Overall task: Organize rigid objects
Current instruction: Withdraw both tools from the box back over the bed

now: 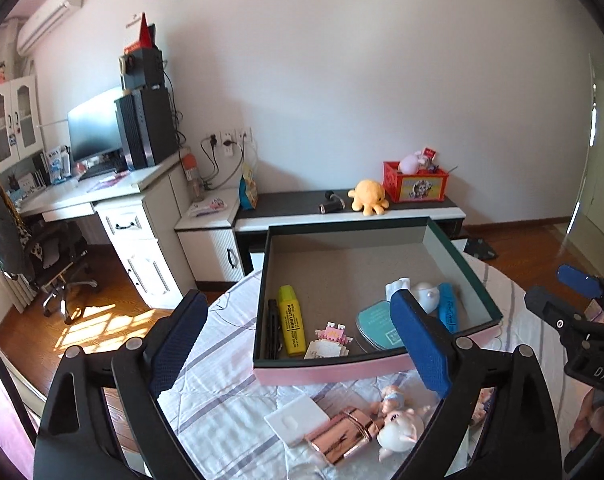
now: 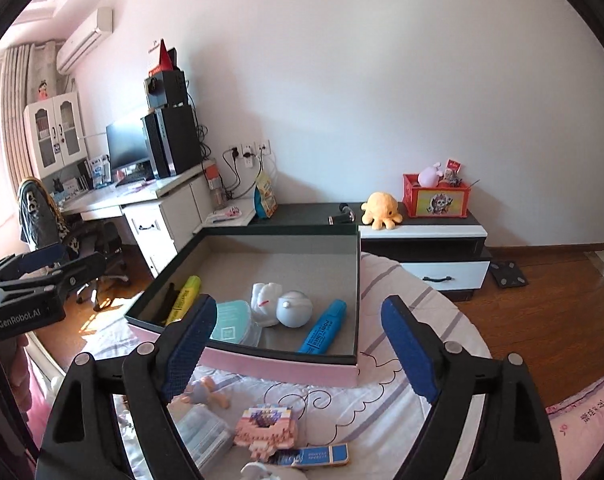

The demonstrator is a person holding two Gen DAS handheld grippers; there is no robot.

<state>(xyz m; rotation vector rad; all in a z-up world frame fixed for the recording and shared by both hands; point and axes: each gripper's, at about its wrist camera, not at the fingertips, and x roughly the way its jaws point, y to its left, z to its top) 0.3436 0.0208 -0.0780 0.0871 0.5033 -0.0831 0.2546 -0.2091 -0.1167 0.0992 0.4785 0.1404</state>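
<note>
1. Box (image 1: pixel 378 372) with pink outer walls and a dark green rim sits open on a bed (image 1: pixel 230 396) spread with a white, purple-striped cover.
2. Inside the box, along one side, lie a yellow highlighter (image 1: pixel 291 320) and a black pen (image 1: pixel 273 330) just beside it; a pink and white block figure (image 1: pixel 328 340) rests near the front wall.
3. Also in the box are a teal round-cornered case (image 2: pixel 232 320), a white shell-shaped piece (image 2: pixel 266 298), a pale blue-grey ball shape (image 2: pixel 294 308) touching it, and a blue highlighter (image 2: pixel 322 332) lying at a slant toward the front corner.
4. On the cover in front of the box, outside it, lie a white flat square (image 1: pixel 296 420), a rose-gold case (image 1: pixel 342 436), a pale piglet figure (image 1: pixel 400 430) and a small baby doll (image 1: pixel 394 396).
5. The right wrist view shows more loose things there: a pink block model (image 2: pixel 266 428), a clear plastic case (image 2: pixel 206 436) and a flat blue packet (image 2: pixel 314 456).
6. Left gripper (image 1: pixel 302 344): jaws spread wide, nothing between the blue pads; it hangs over the front of the box.
7. Right gripper (image 2: pixel 298 344): jaws likewise spread and empty, above the near wall of the box.
8. Behind stands a low cabinet (image 2: pixel 422 232) bearing a yellow plush octopus (image 2: pixel 382 208) and a red crate (image 2: pixel 436 198).
</note>
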